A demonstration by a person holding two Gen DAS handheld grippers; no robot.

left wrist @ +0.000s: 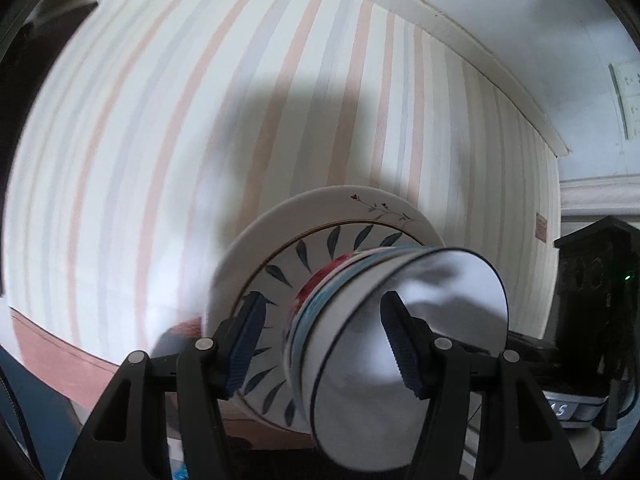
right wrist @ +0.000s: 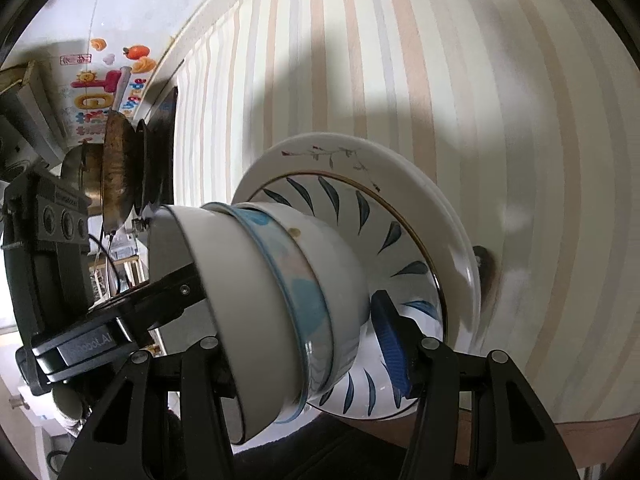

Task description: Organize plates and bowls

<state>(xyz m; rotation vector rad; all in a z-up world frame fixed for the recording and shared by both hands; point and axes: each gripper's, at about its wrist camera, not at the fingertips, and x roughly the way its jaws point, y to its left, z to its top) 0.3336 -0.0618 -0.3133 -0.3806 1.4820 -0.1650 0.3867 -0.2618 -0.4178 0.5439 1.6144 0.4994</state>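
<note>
A stack of nested white bowls [left wrist: 400, 344] sits on a leaf-pattern plate [left wrist: 280, 268], itself on a larger white plate [left wrist: 320, 208] with a twig motif, on the striped tablecloth [left wrist: 160, 120]. My left gripper [left wrist: 324, 344] straddles the stack, one finger outside on the plate side, the other inside the top bowl; the jaws look closed on the bowl walls. In the right wrist view the bowls [right wrist: 272, 300], leaf plate [right wrist: 400, 240] and white plate [right wrist: 440, 184] show from the other side. My right gripper [right wrist: 308, 340] straddles the bowls; its left finger is hidden.
A black cabinet [left wrist: 596, 280] stands right of the table. In the right wrist view a wok [right wrist: 120, 168] and cooker sit at the left, with colourful packaging [right wrist: 100, 92] behind. The left gripper's body [right wrist: 120, 320] reaches in from the left.
</note>
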